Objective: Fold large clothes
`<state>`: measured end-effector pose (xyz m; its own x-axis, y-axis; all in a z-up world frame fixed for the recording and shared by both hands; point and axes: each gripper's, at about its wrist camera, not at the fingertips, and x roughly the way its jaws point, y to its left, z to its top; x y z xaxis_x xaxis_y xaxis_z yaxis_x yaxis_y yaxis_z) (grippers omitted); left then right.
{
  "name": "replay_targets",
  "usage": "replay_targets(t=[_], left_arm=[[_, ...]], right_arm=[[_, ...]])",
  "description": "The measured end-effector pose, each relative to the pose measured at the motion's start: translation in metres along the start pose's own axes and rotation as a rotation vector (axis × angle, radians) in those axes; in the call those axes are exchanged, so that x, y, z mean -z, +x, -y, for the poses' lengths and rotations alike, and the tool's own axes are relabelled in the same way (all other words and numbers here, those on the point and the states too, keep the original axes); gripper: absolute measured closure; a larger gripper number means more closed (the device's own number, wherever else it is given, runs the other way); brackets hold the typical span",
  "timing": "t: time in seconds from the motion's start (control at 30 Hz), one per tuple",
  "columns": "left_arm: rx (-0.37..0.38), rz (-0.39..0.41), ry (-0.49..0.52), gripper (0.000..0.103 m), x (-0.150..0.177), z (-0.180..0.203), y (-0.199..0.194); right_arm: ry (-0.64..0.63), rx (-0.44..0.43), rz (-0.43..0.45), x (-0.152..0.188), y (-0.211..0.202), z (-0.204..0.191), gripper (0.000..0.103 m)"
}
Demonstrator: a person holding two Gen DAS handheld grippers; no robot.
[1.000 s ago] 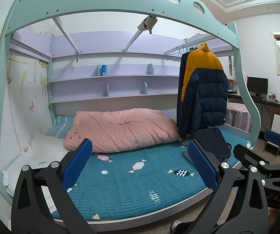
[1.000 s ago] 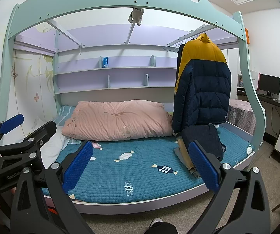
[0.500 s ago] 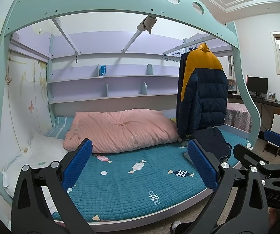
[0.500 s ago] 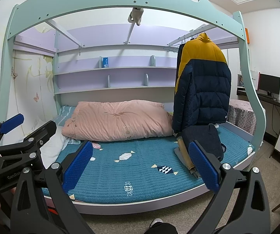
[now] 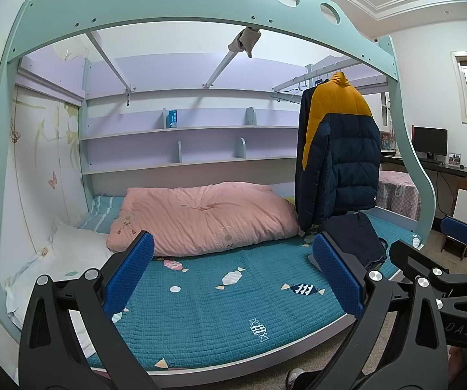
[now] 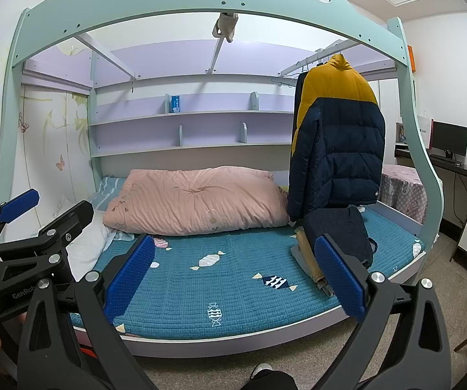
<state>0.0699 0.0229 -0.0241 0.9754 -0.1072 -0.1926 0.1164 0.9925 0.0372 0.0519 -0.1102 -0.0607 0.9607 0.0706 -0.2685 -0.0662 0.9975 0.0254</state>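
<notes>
A navy and yellow puffer jacket [image 5: 340, 156] [image 6: 337, 143] hangs from a rail at the right end of the bunk bed. Below it a dark folded garment [image 5: 352, 237] [image 6: 340, 230] lies on a tan one [image 6: 308, 253] on the teal mattress [image 5: 220, 302] [image 6: 227, 279]. My left gripper [image 5: 232, 273] is open, well short of the bed, with nothing between its blue pads. My right gripper [image 6: 233, 273] is open too and holds nothing. Each gripper shows at the edge of the other's view.
A pink duvet [image 5: 201, 217] [image 6: 194, 201] lies bunched at the back of the mattress, a white pillow [image 5: 64, 256] at the left. The mint bed frame [image 5: 201, 3] arches overhead. A desk with a monitor [image 6: 448, 139] stands at the right. A shoe [image 6: 259, 369] shows below.
</notes>
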Motion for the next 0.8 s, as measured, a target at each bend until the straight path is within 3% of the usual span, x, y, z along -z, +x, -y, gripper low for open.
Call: replay_targets(t=[0.8], left_arm=[[0.002,0.003,0.001,0.005,0.0009,-0.0003,-0.0002]], right_arm=[[0.004,0.004,0.0,0.0006,-0.0014,-0.0021,0.008]])
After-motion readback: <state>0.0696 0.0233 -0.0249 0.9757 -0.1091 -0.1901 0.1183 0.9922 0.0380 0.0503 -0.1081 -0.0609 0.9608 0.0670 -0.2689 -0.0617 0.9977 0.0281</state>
